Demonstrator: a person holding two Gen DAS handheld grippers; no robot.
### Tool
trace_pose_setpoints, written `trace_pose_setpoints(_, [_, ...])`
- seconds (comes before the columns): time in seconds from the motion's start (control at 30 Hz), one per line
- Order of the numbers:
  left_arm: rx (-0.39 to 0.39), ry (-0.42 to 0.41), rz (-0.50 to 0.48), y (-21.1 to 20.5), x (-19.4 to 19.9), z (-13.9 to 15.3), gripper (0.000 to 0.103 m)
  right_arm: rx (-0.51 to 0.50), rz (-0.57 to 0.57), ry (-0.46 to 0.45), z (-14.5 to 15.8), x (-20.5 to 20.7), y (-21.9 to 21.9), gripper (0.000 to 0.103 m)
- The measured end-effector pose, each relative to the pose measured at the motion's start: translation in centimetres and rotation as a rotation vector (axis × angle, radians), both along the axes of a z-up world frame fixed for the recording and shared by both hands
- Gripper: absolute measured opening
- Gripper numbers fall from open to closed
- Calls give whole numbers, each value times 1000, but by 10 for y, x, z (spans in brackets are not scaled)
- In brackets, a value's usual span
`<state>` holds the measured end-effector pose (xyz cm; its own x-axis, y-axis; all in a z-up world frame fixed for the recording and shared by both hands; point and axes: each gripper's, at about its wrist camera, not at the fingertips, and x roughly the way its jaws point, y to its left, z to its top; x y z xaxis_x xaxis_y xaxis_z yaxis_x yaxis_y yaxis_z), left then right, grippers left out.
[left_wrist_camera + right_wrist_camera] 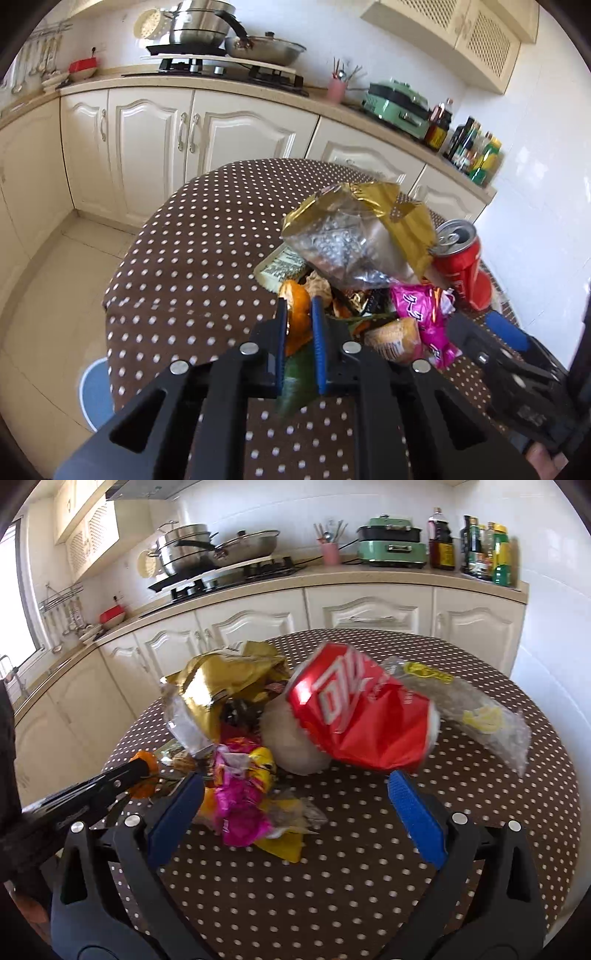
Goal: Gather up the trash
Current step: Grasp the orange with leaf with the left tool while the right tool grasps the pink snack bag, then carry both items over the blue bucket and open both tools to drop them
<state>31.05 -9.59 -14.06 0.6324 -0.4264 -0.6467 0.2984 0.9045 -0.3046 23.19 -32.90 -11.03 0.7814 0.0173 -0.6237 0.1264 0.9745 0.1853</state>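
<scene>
A heap of trash lies on the round table with a brown polka-dot cloth (184,258). In the left wrist view my left gripper (299,301) is shut on an orange peel (297,325), with a green leaf (295,387) under the pads. Behind the peel are a gold foil bag (354,229), a red cola can (458,258) and a pink wrapper (424,314). In the right wrist view my right gripper (295,794) stands open just short of the dented red can (354,709), with nothing between its blue pads. The left gripper (140,771) shows at the left with the peel (146,764).
A clear plastic bag with yellow print (480,709) lies right of the can, and a white round object (291,738) sits behind it. A blue stool (92,391) stands beside the table. Cream cabinets, a stove with pots (207,33) and bottles (476,151) line the far counter.
</scene>
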Motion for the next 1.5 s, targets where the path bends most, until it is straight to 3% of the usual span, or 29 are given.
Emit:
trace_pose_setpoints(0.07, [-13, -12, 4, 7, -8, 0, 12, 15, 21, 9, -1, 6, 3, 96])
trace_pose_setpoints(0.17, [-22, -41, 31, 20, -19, 3, 12, 44, 41, 32, -5, 16, 5, 83])
trace_pose_setpoints(0.3, [-48, -69, 68, 40, -31, 10, 12, 79, 59, 63, -11, 21, 7, 40])
trace_pose_setpoints(0.53, [-92, -107, 141, 78, -50, 18, 12, 48, 30, -11, 1, 0, 13, 40])
trace_pose_setpoints(0.7, [-96, -148, 213, 111, -70, 26, 12, -33, 2, -156, 31, -28, 37, 40])
trace_pose_setpoints(0.83, [-78, -145, 279, 147, -80, 21, 12, -17, 155, -212, 49, -35, 91, 40])
trace_pose_setpoints(0.9, [-32, -131, 339, 170, -82, 14, 12, 6, 246, -207, 48, -30, 120, 40])
trace_pose_setpoints(1.13, [76, 7, 514, 259, -74, -33, 12, 16, 535, -84, 1, 9, 252, 40])
trace_pose_setpoints(1.3, [141, 148, 612, 311, -54, -84, 12, -19, 582, 27, -49, 42, 304, 40])
trace_pose_setpoints(1.5, [201, 294, 680, 340, -20, -139, 12, -33, 614, 126, -99, 66, 340, 40])
